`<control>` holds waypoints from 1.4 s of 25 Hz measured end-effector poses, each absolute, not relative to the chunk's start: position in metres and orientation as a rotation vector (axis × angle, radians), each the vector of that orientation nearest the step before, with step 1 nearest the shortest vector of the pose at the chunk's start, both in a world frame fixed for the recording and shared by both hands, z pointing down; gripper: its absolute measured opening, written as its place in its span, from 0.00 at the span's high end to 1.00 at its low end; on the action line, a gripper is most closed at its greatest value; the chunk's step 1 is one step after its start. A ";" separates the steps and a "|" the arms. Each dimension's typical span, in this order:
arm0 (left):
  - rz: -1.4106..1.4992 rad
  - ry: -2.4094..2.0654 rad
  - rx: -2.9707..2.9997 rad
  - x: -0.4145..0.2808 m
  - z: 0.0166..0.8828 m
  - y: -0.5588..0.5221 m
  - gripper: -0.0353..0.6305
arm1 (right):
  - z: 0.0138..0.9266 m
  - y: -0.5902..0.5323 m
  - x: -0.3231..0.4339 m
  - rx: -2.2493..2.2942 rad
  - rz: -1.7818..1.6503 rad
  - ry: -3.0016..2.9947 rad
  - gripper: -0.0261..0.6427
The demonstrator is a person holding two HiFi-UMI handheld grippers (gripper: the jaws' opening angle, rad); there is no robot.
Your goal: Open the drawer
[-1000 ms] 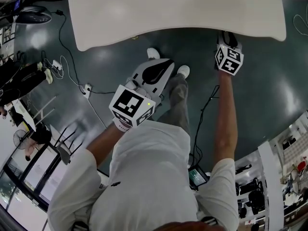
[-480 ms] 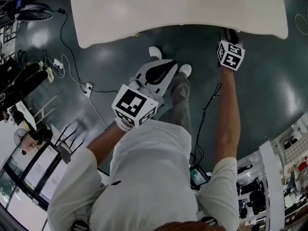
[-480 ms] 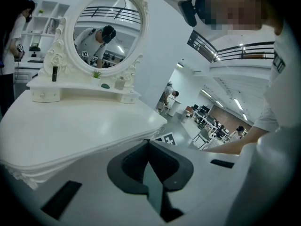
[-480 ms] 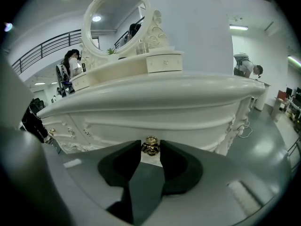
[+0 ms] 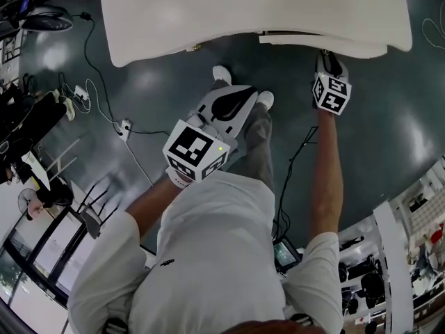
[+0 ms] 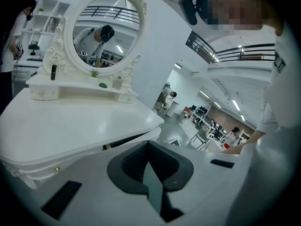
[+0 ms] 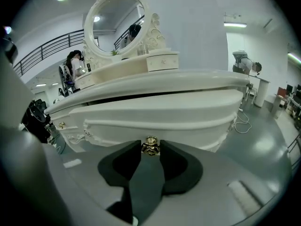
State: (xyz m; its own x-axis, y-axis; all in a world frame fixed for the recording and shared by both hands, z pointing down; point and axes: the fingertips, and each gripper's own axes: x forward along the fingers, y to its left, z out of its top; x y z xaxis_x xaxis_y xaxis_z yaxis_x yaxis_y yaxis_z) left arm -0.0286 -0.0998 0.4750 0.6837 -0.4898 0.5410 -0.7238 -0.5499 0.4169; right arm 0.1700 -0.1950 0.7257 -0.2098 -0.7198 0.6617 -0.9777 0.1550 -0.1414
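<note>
At bench (image 5: 208,12) right front, your right tongs (image 5: 327,56), just been closing, are clamping gold knob (image 7: 150,147) of drawer (image 7: 160,112) sitting slightly out; your left tongs (image 6: 149,145) hanging pressed together, empty.

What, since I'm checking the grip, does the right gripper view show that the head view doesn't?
Right gripper view only: the gold knob pinched by the right gripper, whose jaws have just been closing on it, and the oval mirror. Head view only: the left gripper hanging by the person's legs, and floor cables. Both: the white dressing table with its drawer standing slightly out.
</note>
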 end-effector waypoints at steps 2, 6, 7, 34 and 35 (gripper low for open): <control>0.480 -0.920 2.271 -0.027 0.475 -0.098 0.93 | 0.728 -0.185 0.170 1.613 0.779 -1.993 0.76; 0.483 -0.899 2.285 -0.017 0.472 -0.090 0.93 | 0.726 -0.163 0.178 1.615 0.785 -1.990 0.76; 0.484 -0.895 2.289 -0.015 0.471 -0.088 0.93 | 0.726 -0.158 0.180 1.616 0.788 -1.989 0.76; 0.486 -0.795 2.330 0.008 0.468 -0.068 0.93 | 0.730 -0.060 0.192 1.608 0.805 -1.923 0.76; 0.487 -0.793 2.331 0.009 0.467 -0.067 0.93 | 0.731 -0.056 0.192 1.603 0.805 -1.921 0.76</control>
State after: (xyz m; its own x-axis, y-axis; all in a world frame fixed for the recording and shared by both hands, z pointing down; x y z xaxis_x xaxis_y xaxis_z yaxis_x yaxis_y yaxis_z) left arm 0.0086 -0.0671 0.4674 0.7517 -0.4158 0.5120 -0.6448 -0.6266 0.4377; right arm 0.1918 -0.0562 0.7306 -0.1747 -0.6836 0.7086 -0.9846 0.1284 -0.1188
